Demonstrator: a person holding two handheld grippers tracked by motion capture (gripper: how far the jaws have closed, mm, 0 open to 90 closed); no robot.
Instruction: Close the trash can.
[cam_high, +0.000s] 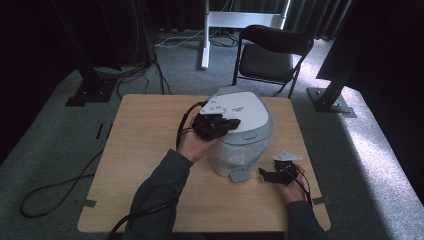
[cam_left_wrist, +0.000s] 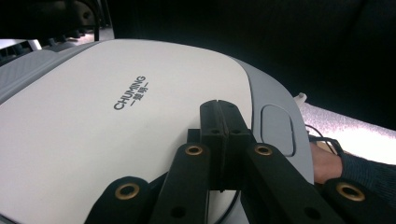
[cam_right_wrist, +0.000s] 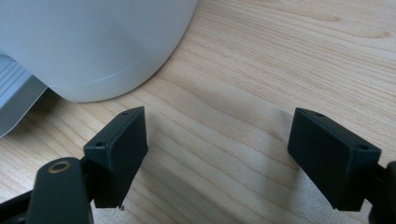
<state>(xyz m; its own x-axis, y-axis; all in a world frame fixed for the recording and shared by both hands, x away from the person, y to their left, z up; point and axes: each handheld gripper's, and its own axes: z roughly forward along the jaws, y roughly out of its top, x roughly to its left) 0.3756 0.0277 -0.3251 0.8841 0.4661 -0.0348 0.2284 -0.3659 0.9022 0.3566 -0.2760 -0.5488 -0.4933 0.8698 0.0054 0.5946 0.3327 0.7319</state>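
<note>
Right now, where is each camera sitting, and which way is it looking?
High view: above the person's side, looking forward and down on the table; forearms, left gripper and right gripper show.
Left gripper view: rides the left gripper, facing the pedal bin lid; its jaws are together.
Right gripper view: rides the right gripper, low over the table, jaws apart, beside the bin's base.
All three views share the bin.

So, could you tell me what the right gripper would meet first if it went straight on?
Probably the bare table: the open right gripper points down at the wood, with the bin's base off to one side.
</note>
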